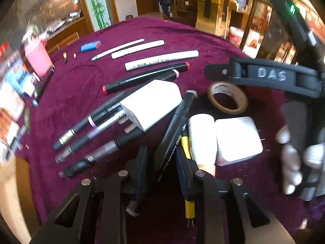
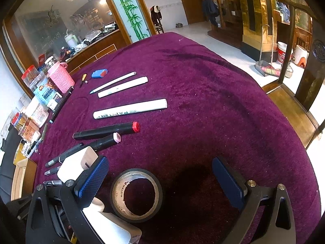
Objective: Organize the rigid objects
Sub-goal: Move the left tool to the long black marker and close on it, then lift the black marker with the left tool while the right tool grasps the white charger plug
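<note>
Left wrist view, left to right: three dark pens (image 1: 85, 140) with silver grips, fanned on the purple tablecloth (image 1: 71, 85); one white plug adapter (image 1: 152, 103) lying across their far ends; behind it, two capped markers (image 1: 142, 77) (one red-tipped, one pink-tipped) and three white pens (image 1: 160, 59) in a roughly parallel row; left gripper (image 1: 162, 158) at bottom centre, jaws narrow, one long black marker (image 1: 178, 122) running between them, contact with the pads not discernible; one yellow pen (image 1: 185, 144) passing under the right-hand finger; one white tube (image 1: 201, 136) touching a second white adapter (image 1: 237, 140); one tape roll (image 1: 227, 97) just beyond these; right gripper (image 1: 215, 71) above the roll, one gloved hand (image 1: 294, 158) on its handle at far right. Right wrist view, left to right: one pink basket (image 2: 61, 77) among jars at the table's left edge; one blue block (image 2: 99, 73) with a red end; right gripper spread wide, the tape roll lying flat between the two blue pads (image 2: 93, 179), apart from both.
</note>
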Available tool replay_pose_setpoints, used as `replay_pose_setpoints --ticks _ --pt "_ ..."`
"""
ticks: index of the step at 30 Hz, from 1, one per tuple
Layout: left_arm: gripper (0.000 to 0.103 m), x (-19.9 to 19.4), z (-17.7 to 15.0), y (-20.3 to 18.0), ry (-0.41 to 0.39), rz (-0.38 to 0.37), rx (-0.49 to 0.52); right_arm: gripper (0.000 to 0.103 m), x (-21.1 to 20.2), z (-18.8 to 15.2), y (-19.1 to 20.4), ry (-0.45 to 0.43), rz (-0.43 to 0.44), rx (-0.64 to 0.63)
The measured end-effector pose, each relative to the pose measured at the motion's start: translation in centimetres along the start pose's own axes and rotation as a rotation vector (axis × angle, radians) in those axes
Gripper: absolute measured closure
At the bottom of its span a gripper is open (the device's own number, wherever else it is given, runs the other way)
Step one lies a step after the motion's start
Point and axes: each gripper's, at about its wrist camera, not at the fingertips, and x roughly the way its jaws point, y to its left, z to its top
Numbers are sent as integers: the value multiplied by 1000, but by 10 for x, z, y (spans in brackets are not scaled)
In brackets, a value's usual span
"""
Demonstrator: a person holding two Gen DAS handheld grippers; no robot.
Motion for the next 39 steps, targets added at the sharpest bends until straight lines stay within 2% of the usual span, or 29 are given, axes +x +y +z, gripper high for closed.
replay_pose_setpoints --ticks 3,8,15,18,21,24,28,34,36,37,39 --pt "88 -19 -6 8 -42 -39 -67 1 1 0 -2 7 4 10" --pt "88 -74 -30 34 -153 -106 -206 1 1 0 -5 8 5 24" --pt "88 -140 -69 71 -277 -148 -344 1 -1 1 -8 1 10 44" --pt "88 -152 -82 85 -293 -122 -372 1 -14 2 7 -44 -31 -20" --pt "88 -158 -95 96 -301 -106 -392 1 -31 3 41 -65 -3 -147" --pt "88 -156 -104 107 -297 -119 -430 1 -31 5 76 -25 30 -258" --pt "88 -159 -117 122 -299 -116 -465 1 -6 2 113 85 32 -369" --pt "88 -166 -132 140 -310 -92 -502 1 28 -5 139 181 24 -422" --pt "88 -165 -135 146 -307 -90 -519 15 35 -7 140 206 31 -414" --pt "88 -165 -137 148 -306 -90 -526 28 38 -9 141 220 29 -414" --pt "88 -164 -141 152 -299 -88 -539 27 39 -12 140 236 46 -405"
